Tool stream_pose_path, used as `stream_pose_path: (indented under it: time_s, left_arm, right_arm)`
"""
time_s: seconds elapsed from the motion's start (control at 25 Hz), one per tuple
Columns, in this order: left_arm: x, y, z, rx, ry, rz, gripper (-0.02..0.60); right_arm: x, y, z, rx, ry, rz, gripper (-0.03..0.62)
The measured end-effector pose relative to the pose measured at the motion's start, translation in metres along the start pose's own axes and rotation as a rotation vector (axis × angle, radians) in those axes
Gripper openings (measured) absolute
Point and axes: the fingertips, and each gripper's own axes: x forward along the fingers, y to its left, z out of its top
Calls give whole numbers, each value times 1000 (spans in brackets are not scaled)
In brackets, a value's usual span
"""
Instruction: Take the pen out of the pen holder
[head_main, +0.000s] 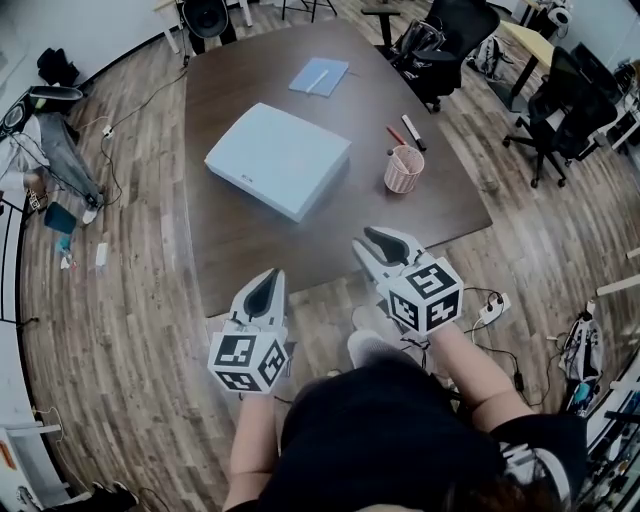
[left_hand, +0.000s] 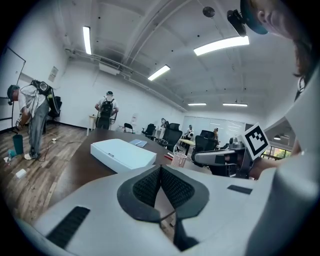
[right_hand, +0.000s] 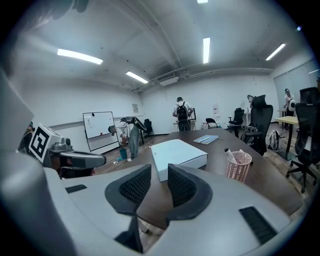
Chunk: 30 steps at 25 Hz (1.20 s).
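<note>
Head view: we hold the left gripper (head_main: 272, 276) and the right gripper (head_main: 366, 240) at the near edge of the table (head_main: 230, 250), well apart from the pink mesh pen holder (head_main: 404, 168). The left jaws meet at their tips, empty. The right jaws stand a modest gap apart, nothing between them. A white pen (head_main: 413, 132) and a red pen (head_main: 396, 135) show just beyond the holder's rim, near the white box (head_main: 278, 158).
</note>
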Motion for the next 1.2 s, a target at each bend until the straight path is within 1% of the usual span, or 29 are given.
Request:
stream_pose_path:
  time_s: [0.16,0.48,0.64,0.84,0.96,1.2]
  left_arm:
    - [36,-3,6,-12,8,0,17]
    - [105,-4,19,-32,37,-2,17]
    - [135,-6,20,-40,55,-3,17]
    - [164,-5,21,-58,75,-1,17]
    - [182,-5,22,-57,88,-2,17]
    - [207,2,29,-66,94,19,17]
  right_arm:
    - [14,-43,6,-19,17,-26,107]
    - [38,-134,20,-75,46,-109,107]
    - [48,-174,22,-76,59,-135,107]
    - [66,-204,18,-94,97,-137,110]
    - [78,-218,18,-104,115,-121,114]
    - [102,-234,19,-189,156,-77,133]
